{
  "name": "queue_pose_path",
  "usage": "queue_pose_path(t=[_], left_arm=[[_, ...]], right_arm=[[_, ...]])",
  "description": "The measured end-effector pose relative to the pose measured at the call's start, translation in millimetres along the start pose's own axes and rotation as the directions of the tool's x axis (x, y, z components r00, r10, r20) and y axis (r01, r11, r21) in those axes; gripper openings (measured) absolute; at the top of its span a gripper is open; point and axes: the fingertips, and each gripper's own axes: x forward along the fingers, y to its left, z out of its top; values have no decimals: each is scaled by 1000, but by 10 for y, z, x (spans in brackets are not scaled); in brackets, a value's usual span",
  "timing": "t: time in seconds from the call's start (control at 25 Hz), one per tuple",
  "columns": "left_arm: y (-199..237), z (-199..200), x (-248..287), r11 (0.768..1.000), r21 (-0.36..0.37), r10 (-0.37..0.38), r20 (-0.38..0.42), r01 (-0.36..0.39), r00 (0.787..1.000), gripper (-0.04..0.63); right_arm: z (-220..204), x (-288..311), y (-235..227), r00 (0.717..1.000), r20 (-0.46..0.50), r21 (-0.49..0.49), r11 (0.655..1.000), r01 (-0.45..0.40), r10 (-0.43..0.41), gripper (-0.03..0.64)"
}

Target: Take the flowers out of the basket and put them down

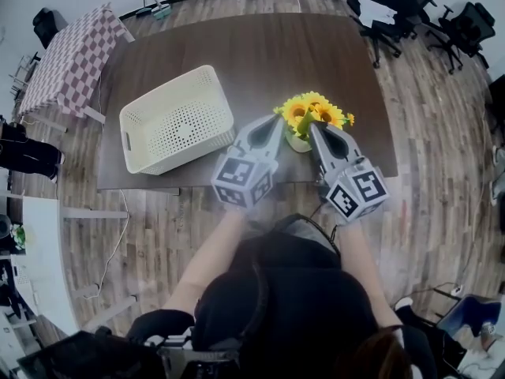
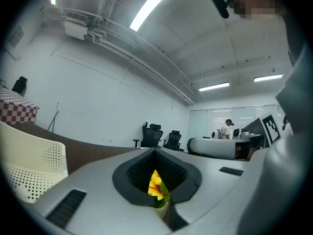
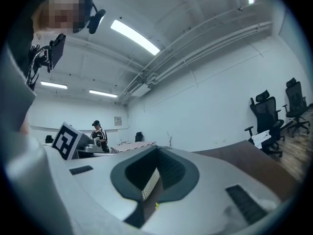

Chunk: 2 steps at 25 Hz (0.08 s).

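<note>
A bunch of yellow sunflowers (image 1: 314, 114) with green stems stands in a small pale pot on the brown table (image 1: 260, 54), near its front edge and outside the white perforated basket (image 1: 177, 129). The basket sits to the flowers' left and looks empty. My left gripper (image 1: 278, 123) lies just left of the flowers and my right gripper (image 1: 315, 128) just right of them, both tips beside the stems. Each is shut with nothing held. In the left gripper view the flowers (image 2: 156, 186) show through the hollow between the closed jaws. The right gripper view shows a strip of basket (image 3: 149, 185) there.
A checkered table (image 1: 71, 54) stands at the far left beyond the brown table. Black office chairs (image 1: 410, 6) stand at the far right. A person (image 2: 226, 129) is at a desk in the distance. The floor is wood planks.
</note>
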Motion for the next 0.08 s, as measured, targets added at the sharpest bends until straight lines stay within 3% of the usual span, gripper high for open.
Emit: queue_pose_path(t=[0.08], left_arm=[[3,-1,33,1000,-4,6,0,-6,1000,0]], right_arm=[[-3,32,27,1000,-13,-15,1000,-25,25,0]])
